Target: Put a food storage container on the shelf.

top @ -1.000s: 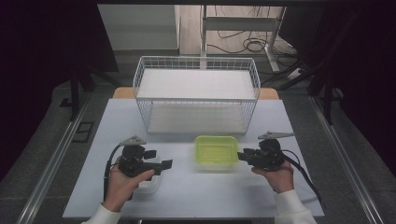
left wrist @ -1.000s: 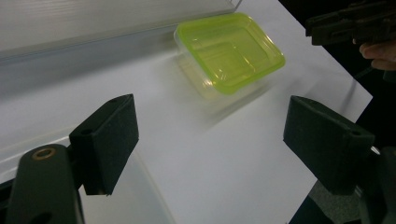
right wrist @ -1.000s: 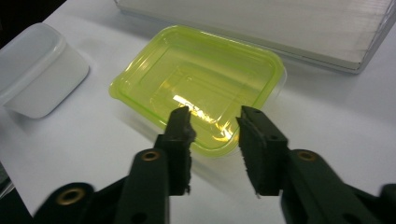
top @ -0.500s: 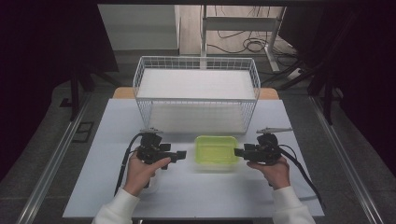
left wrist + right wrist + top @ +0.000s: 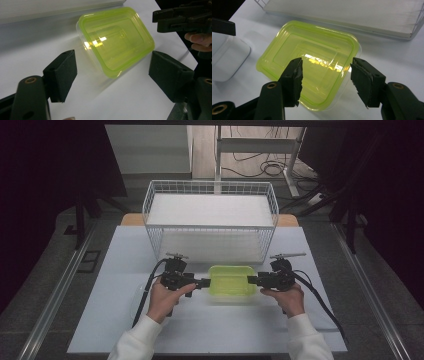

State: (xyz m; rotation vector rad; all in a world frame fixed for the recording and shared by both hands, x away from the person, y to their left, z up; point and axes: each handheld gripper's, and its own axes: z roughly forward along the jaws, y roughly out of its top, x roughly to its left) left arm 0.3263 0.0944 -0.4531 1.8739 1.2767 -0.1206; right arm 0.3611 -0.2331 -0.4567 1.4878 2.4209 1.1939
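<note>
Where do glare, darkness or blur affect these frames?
High view: dark surroundings frame the lit white table; the yellow-green lidded container reads clearly. Left gripper view: a bright glare patch on the container's lid, and the black jaws close to the lens look soft. Right gripper view: streaky reflections on the lid; the wire basket at the top is slightly soft.

White wire basket (image 5: 210,222) at far side of table (image 5: 115,320), upright, pale flat board inside. Clear, lidless plastic container (image 5: 227,58) on tabletop near front left. Beyond table: dark floor, loose cables (image 5: 260,167), grey metal frame legs (image 5: 295,175).
</note>
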